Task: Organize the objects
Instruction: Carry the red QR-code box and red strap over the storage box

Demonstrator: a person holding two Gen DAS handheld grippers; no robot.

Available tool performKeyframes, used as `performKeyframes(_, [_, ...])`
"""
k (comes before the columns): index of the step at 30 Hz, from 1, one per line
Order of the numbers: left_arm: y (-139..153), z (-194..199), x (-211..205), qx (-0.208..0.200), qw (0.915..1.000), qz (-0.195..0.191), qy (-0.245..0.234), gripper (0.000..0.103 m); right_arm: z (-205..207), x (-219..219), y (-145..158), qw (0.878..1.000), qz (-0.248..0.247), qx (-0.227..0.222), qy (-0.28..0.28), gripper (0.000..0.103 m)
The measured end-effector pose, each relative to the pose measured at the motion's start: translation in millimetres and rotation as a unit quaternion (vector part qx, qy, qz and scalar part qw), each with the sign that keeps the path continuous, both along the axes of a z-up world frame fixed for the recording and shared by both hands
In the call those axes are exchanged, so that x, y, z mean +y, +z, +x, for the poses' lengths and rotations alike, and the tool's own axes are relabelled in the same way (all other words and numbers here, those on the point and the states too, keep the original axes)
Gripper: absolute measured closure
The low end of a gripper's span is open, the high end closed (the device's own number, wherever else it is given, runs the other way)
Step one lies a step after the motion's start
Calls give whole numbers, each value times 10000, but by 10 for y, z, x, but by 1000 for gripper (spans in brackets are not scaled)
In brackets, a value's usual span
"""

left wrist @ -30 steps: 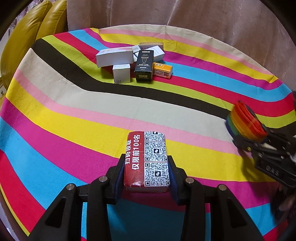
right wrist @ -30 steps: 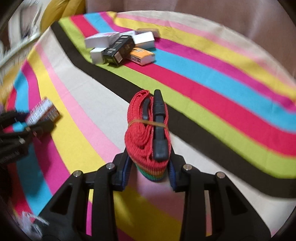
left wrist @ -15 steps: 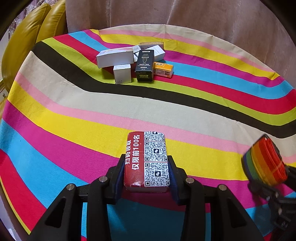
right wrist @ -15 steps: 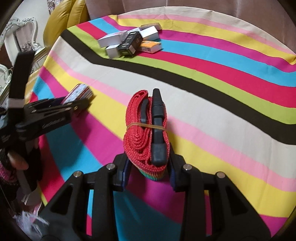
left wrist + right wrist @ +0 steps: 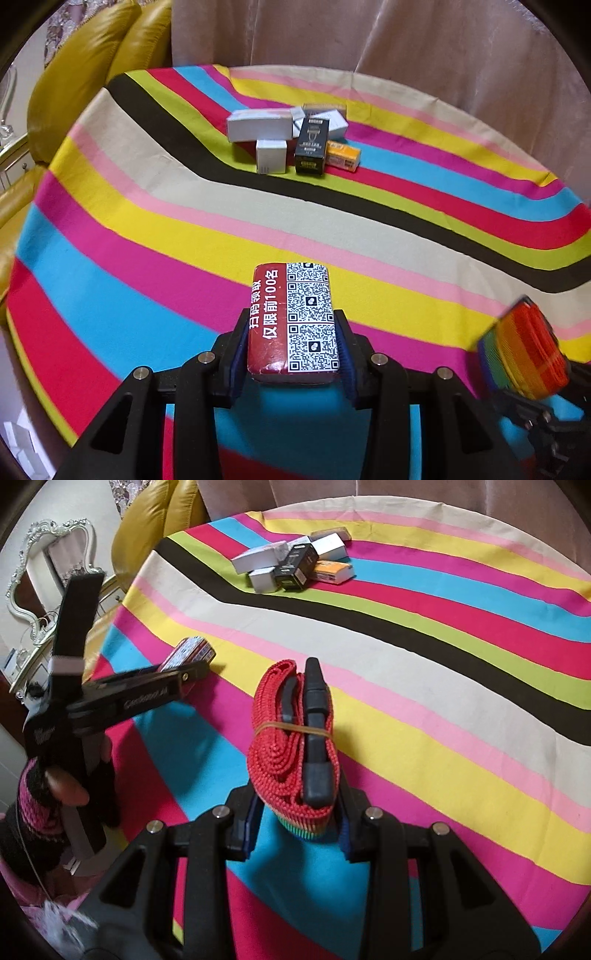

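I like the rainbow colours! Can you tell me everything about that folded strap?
The strap is woven webbing, red on top, with orange, green and blue stripes showing at its edge. It is folded into a bundle, with a thin rubber band around the middle and a black plastic buckle lying along it. The right gripper holds it above the striped tablecloth, its fingers pressing both sides.

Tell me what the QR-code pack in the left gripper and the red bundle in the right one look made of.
QR-code pack: seemingly glossy printed plastic film over something soft; its corners are rounded and the wrap shines.
Red bundle: woven fabric webbing, matte, with a visible ribbed weave, rainbow edges, a black probably plastic buckle and a thin rubber band.
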State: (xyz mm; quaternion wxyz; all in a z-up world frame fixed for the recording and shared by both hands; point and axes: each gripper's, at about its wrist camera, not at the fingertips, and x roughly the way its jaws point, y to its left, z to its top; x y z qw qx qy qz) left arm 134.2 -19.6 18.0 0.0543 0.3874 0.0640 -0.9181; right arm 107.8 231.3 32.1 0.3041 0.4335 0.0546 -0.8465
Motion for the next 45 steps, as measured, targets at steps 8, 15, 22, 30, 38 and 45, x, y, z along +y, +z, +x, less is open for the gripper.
performKeyframes(8, [287,424,-10,266,9996,-83,-56,61,137,-247,124,9995,-83,60,302,65])
performKeyframes(15, [506,769,-206,511,9986,-45,126,61,369,-598,343,9963,-49,298,804,65])
performKeyframes(22, [695,1149,-545,826,9955,-16,471,61,596,-981,521,9900,-5,522,1310,65])
performKeyframes(30, [712,1667,-1074,907,9901,433,980,61,853,-1362,709,9809,-44,740,1799,65])
performKeyframes(38, [612,2395,-1671,847,9765,492,1919,61,1418,-2025,812,9482,115,1094,2980,65])
performKeyframes(45, [484,2810,-2117,699,9607,462,2645,61,1839,-2575,701,9160,330,1231,3803,65])
